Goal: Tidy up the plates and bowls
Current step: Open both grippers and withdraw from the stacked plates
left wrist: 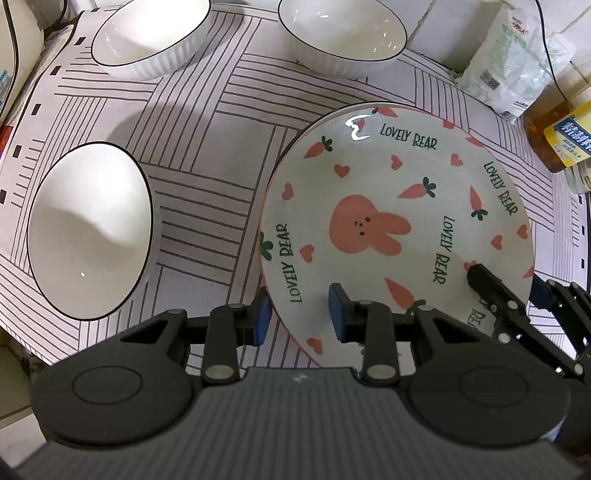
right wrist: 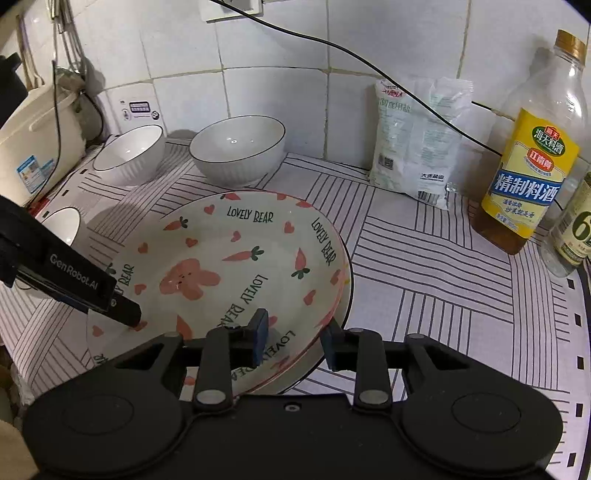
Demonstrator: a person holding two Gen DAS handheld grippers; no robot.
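**Both grippers sitting at the rim of the rabbit plate stack**

Three white bowls are standing empty on the striped surface (left wrist: pixel 207 158): the near-left bowl (left wrist: pixel 90 229), the back-left bowl (left wrist: pixel 147 37) and the back-middle bowl (left wrist: pixel 341 31). To their right the rabbit plate (left wrist: pixel 395 221) is lying on top of more plates, nothing in it.

The left gripper (left wrist: pixel 301 314) is straddling the plate's left rim, its jaws standing partly apart, one pad outside the rim and one over the plate; whether either pad is pressing, I cannot tell. The right gripper (right wrist: pixel 293 338) is straddling the stack's right rim, jaws partly apart and not visibly clamping.

Further right, a white packet (right wrist: pixel 413 144) is leaning against the tiled wall, then an oil-coloured bottle (right wrist: pixel 532 162) with a yellow label.

Only the right wrist view is showing the stacked rims (right wrist: pixel 328 317) under the plate, a cream appliance (right wrist: pixel 33 140) at far left and a smaller bottle (right wrist: pixel 572 232) at the right edge.
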